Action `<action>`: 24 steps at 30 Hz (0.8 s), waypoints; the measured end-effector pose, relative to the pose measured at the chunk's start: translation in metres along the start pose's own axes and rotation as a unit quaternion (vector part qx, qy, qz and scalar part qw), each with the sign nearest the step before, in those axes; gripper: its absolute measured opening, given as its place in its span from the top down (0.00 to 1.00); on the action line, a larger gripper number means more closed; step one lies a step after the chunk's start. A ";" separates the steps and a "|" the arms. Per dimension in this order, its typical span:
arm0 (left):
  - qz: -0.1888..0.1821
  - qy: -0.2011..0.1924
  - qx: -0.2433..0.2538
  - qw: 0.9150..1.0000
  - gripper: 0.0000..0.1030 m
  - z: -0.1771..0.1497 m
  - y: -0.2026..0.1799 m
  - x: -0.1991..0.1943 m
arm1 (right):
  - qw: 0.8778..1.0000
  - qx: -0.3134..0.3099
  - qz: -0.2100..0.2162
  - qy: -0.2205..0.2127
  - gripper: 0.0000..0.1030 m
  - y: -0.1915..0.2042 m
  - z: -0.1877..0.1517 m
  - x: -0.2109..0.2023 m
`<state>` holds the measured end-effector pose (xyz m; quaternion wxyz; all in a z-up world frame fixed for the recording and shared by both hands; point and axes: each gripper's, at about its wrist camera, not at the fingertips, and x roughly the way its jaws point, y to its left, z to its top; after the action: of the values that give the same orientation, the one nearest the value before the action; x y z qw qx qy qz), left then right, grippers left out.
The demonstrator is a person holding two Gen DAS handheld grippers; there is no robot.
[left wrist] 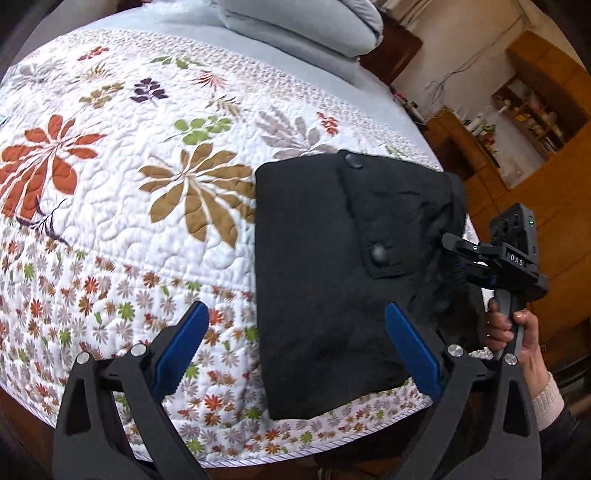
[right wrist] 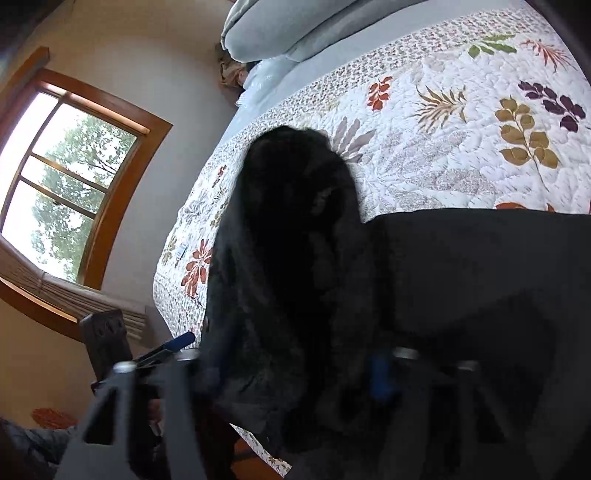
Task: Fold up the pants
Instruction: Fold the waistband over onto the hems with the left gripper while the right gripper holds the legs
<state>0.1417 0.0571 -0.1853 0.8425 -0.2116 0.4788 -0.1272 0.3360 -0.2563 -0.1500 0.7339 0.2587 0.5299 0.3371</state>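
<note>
Black pants lie folded into a compact rectangle on a floral quilt, a buttoned pocket flap facing up. My left gripper is open and empty just above the pants' near edge. My right gripper is at the pants' right edge, its fingers buried in the fabric. In the right wrist view the black pants fill the space between the right gripper's blurred blue fingers; the gripper looks open around the bunched edge.
The quilt covers a bed. Grey folded bedding lies at the head. Wooden furniture and shelves stand to the right. A window is on the wall beyond the bed's side.
</note>
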 end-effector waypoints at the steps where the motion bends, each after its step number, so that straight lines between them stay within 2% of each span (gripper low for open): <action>1: 0.003 0.001 0.001 1.000 0.07 -0.001 0.003 0.001 | 1.000 0.004 0.007 0.000 0.68 -0.003 0.000 -0.002; 7: 0.013 0.020 0.006 1.000 0.07 -0.007 0.007 0.009 | 0.999 0.002 0.031 -0.004 0.81 -0.001 -0.007 -0.011; 15: 0.018 0.012 0.010 1.000 0.07 0.001 0.003 0.012 | 0.998 0.001 0.054 -0.010 0.85 0.022 -0.003 -0.037; 24: 0.010 0.014 0.065 0.998 0.07 0.007 -0.039 0.028 | 0.999 -0.001 0.030 -0.039 0.86 0.023 -0.003 -0.082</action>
<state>0.1617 0.0126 -0.1848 0.8492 -0.1494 0.4831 -0.1523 0.3102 -0.3047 -0.0841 0.7439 0.2861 0.4929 0.3490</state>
